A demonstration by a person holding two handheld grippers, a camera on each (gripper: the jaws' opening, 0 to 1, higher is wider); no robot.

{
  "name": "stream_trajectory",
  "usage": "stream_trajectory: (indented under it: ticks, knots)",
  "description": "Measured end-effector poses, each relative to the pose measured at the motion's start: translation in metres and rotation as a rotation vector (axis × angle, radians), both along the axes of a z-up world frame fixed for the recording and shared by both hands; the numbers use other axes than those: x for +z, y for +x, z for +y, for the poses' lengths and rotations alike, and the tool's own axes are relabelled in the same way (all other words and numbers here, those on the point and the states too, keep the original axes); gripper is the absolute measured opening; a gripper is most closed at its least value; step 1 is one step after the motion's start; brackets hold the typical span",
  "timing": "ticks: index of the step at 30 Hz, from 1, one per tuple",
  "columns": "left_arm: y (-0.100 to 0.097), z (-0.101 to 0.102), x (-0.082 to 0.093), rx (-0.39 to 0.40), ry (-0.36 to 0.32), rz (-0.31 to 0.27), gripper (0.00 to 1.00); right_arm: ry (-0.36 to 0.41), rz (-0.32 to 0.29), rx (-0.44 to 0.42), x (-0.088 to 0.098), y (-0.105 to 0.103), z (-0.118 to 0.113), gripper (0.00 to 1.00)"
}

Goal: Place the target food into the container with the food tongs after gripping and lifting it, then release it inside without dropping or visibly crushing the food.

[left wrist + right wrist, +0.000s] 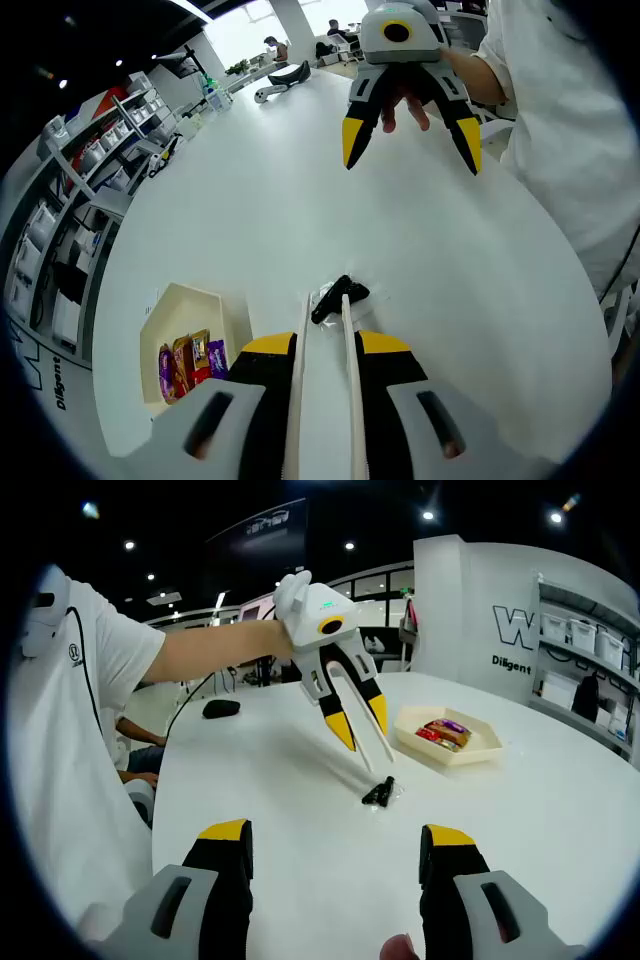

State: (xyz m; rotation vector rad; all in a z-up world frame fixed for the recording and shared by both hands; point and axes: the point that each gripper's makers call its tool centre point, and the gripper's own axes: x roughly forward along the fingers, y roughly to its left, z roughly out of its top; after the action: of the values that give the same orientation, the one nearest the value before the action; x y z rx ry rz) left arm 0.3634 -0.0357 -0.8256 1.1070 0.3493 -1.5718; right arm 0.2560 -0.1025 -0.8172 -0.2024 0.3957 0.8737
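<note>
My left gripper (325, 345) is shut on a pair of white food tongs (302, 340) that reach forward over the white table. A small black wrapped snack (338, 295) lies on the table right at the tong tips; whether they touch it I cannot tell. In the right gripper view the left gripper (362, 723) points the tongs (372, 745) down at the black snack (378, 792). A cream hexagonal tray (185, 295) holds several coloured snack packs (190, 365) and sits beside the snack, as the right gripper view's tray (470, 758) also shows. My right gripper (337, 840) hangs open and empty, as does the right gripper (410, 150) across the table.
The table (300, 200) is wide and white. A person in a white shirt (570, 130) stands at its edge. Shelves with bins (60, 230) line one wall. A black object (220, 708) and other small items lie at the table's far end.
</note>
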Motion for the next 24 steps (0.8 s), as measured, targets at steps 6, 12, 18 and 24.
stream_trajectory:
  ticks: [6, 12, 18, 24]
  knots:
    - [-0.004, -0.004, -0.001, -0.079, 0.048, -0.052, 0.2, 0.005, -0.002, -0.002, 0.001, 0.0, -0.001, 0.65]
    - [-0.007, -0.008, -0.001, -0.136, 0.084, -0.082, 0.2, 0.01, -0.004, -0.004, 0.001, -0.002, -0.004, 0.65]
    - [-0.009, -0.01, -0.005, -0.197, 0.139, -0.126, 0.2, 0.013, -0.003, -0.008, 0.0, -0.002, -0.007, 0.65]
    - [-0.009, -0.01, -0.011, -0.256, 0.213, -0.193, 0.21, 0.019, -0.002, -0.012, -0.001, -0.002, -0.009, 0.65]
